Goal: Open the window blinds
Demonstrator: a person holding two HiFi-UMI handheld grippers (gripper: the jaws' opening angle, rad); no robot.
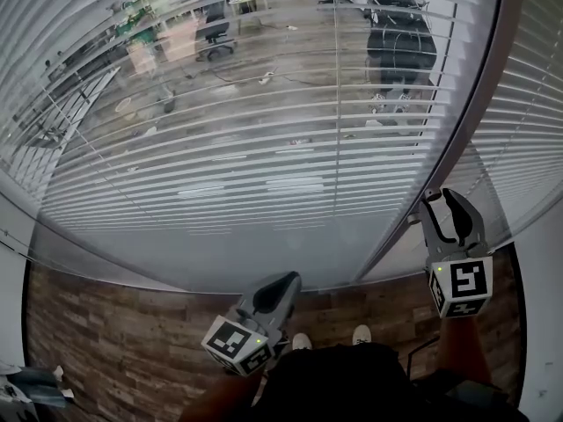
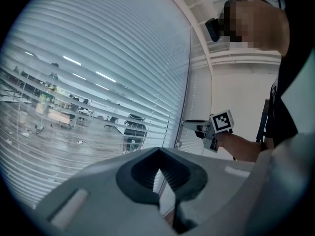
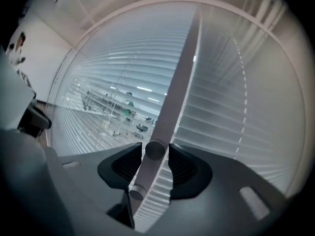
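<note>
Two slatted blinds face you: the broad blind at centre and the narrower blind to the right, with a pale frame post between them. Both hang lowered, and an office shows between the slats. Your left gripper sits low at the middle, apart from the slats, its jaws pressed together at the tips on nothing. Your right gripper is up beside the post, jaws spread, with the tilt wand standing between them. The pads seem just clear of it, though the gap is thin.
</note>
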